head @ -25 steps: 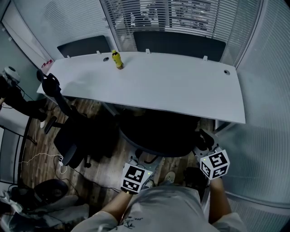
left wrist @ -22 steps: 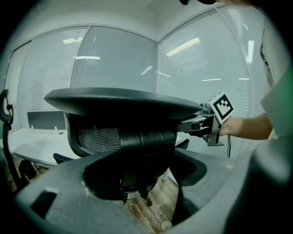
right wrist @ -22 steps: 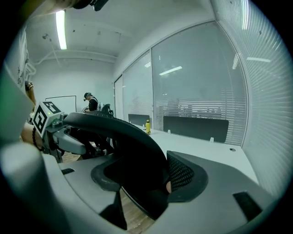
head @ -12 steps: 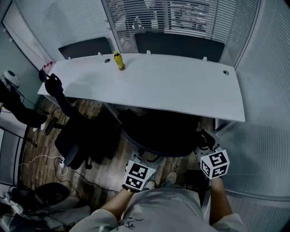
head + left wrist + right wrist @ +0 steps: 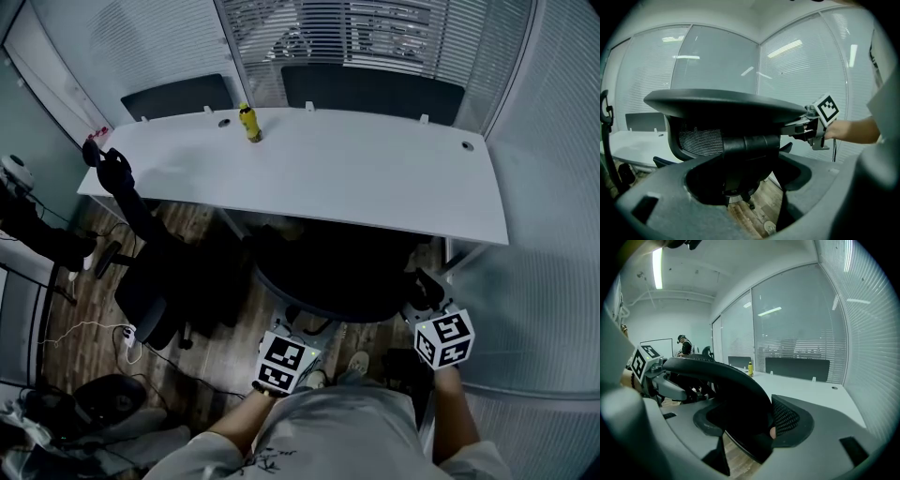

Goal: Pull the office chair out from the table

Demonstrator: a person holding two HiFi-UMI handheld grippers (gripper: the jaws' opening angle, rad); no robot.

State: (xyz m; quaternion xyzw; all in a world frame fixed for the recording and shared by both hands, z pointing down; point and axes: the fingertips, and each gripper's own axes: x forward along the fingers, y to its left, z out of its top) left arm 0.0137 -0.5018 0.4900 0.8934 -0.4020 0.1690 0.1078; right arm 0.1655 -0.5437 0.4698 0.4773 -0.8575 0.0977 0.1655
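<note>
1. Glass partitions with lowered blinds close off this small office, and the office chair (image 5: pixel 323 281) stands tucked in at the near side of the white tabletop (image 5: pixel 375 178). Its seat is under the edge and its curved backrest faces the person.
2. Both claws are on the top rim of that backrest. The left claw (image 5: pixel 296 330) is pinching the rim at its left end. The right claw (image 5: pixel 419 298) is pressed together on the right end, with mesh showing between its jaws.
3. The pull looks barely begun, since the chair is hard against the tabletop.
4. What could go wrong, by my reading:
   - The rim is smooth and rounded, so a sharp tug may strip a claw off it.
   - Uneven force from the two sides would swivel the seat rather than roll the base.
   - Pulling high on the backrest may recline it instead of moving the castors.
   - The person's feet are just behind, where the base could roll onto them.
5. A second chair (image 5: pixel 150 281) stands near on the left, over the wooden floor (image 5: pixel 225 352). A yellow bottle (image 5: pixel 249 123) sits well apart at the far edge.
</note>
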